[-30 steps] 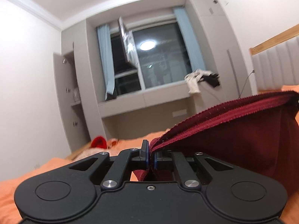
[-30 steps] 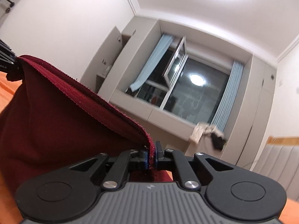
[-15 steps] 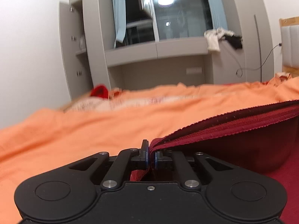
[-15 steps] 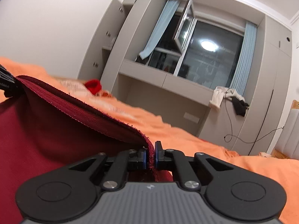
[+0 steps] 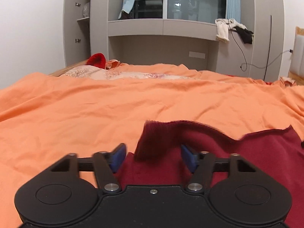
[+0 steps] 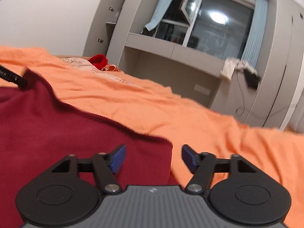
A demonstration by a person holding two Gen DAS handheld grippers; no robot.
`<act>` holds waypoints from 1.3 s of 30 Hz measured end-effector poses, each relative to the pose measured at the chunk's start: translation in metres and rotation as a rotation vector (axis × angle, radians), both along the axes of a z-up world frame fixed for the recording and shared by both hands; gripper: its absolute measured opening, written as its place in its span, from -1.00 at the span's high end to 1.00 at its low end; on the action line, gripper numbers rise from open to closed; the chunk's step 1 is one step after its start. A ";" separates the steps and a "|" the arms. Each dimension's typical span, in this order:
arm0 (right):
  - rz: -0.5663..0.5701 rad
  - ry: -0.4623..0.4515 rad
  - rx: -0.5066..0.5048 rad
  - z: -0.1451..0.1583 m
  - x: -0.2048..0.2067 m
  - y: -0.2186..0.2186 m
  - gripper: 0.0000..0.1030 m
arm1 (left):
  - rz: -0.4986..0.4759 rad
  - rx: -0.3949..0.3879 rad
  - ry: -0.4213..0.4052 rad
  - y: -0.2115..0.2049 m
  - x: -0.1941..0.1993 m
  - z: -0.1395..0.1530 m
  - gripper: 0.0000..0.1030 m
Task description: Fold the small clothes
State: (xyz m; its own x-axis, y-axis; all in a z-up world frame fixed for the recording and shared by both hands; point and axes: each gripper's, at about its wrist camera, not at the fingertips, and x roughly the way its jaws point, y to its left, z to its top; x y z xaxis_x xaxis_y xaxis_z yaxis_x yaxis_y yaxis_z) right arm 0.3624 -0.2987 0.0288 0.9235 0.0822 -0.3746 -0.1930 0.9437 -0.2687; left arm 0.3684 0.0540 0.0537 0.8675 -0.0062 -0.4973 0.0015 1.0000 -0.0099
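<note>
A dark red garment (image 5: 262, 155) lies spread on the orange bedsheet (image 5: 95, 110). My left gripper (image 5: 153, 156) is open just above its left corner, and a blurred flap of its ribbed hem (image 5: 152, 140) hangs loose between the jaws. In the right wrist view the same garment (image 6: 57, 133) lies flat. My right gripper (image 6: 153, 156) is open over its right corner, holding nothing. The tip of the left gripper (image 6: 11, 77) shows at the garment's far left edge.
A bright red item (image 5: 96, 59) and a pale patterned cloth (image 5: 114, 74) lie at the far end of the bed. Grey built-in cabinets (image 5: 161, 28) and a window stand beyond. White and black clothes (image 5: 233, 28) hang off the ledge. A wooden headboard (image 5: 299, 53) is at right.
Both grippers came down from the raised position to the bed and opened, letting go of the red garment's hem. The garment now lies on the sheet.
</note>
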 end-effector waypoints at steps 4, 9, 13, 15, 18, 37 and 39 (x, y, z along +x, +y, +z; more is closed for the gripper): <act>-0.020 0.063 0.140 0.006 0.002 -0.023 -0.61 | -0.002 -0.018 -0.013 0.008 -0.011 0.006 -0.63; -0.056 0.164 0.260 0.000 0.010 -0.046 -0.62 | 0.021 -0.003 -0.014 0.014 -0.016 0.008 -0.69; -0.102 0.225 0.297 -0.009 0.012 -0.057 -0.76 | 0.066 0.046 0.063 0.013 -0.003 -0.004 -0.69; -0.133 0.234 0.302 -0.012 0.013 -0.061 -0.90 | 0.082 0.049 0.096 0.013 0.003 -0.010 -0.69; -0.140 0.243 0.312 -0.014 0.012 -0.062 -0.93 | 0.083 0.042 0.114 0.015 0.005 -0.014 -0.70; -0.310 0.184 0.388 -0.007 -0.026 -0.091 -1.00 | 0.121 -0.043 -0.078 0.048 -0.067 0.023 -0.98; -0.266 0.169 0.428 -0.003 -0.038 -0.096 -1.00 | 0.155 -0.094 -0.094 0.055 -0.084 0.026 -0.98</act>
